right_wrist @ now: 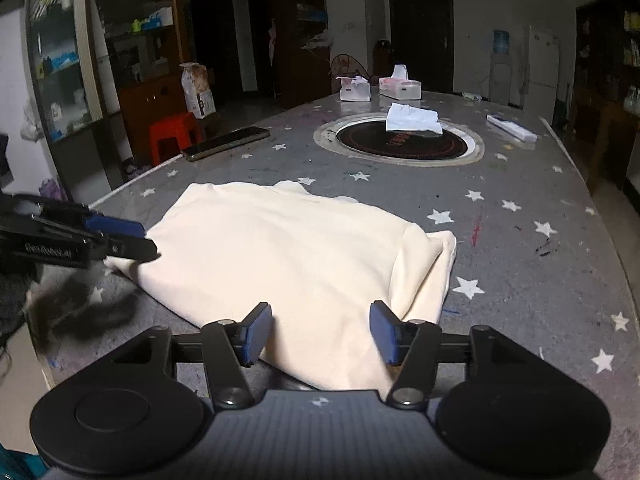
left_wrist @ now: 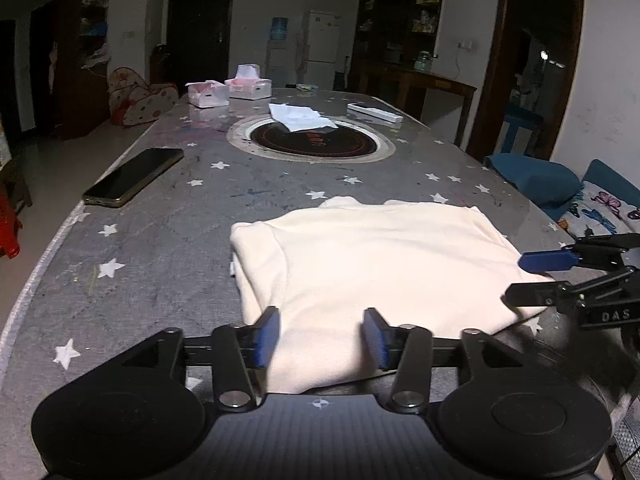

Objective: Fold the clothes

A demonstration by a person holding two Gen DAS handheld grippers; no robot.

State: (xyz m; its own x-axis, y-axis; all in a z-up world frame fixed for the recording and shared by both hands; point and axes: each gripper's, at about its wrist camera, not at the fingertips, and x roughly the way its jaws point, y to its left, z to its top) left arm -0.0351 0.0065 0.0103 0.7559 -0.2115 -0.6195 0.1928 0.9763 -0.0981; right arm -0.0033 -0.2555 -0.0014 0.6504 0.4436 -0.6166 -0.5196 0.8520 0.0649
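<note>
A cream garment [left_wrist: 380, 264] lies folded into a rough rectangle on the grey star-patterned table [left_wrist: 160, 248]. My left gripper [left_wrist: 322, 336] is open over the garment's near edge at its left corner; the cloth lies flat between the blue pads without being pinched. My right gripper [right_wrist: 320, 332] is open in the same way over the near edge of the garment [right_wrist: 280, 256] at its right corner. Each wrist view also catches the other gripper from the side: the right gripper [left_wrist: 513, 278] and the left gripper [right_wrist: 149, 241] both show parted fingers at the cloth's edge.
A dark phone [left_wrist: 134, 176] lies near the table's left edge. Farther back, a white tissue [left_wrist: 300, 117] rests on a round dark inset [left_wrist: 312, 146], with two tissue boxes [left_wrist: 248, 84] and a white bar [left_wrist: 374, 113]. A blue cushioned seat [left_wrist: 536, 178] stands to the right, a red stool [right_wrist: 174, 136] to the left.
</note>
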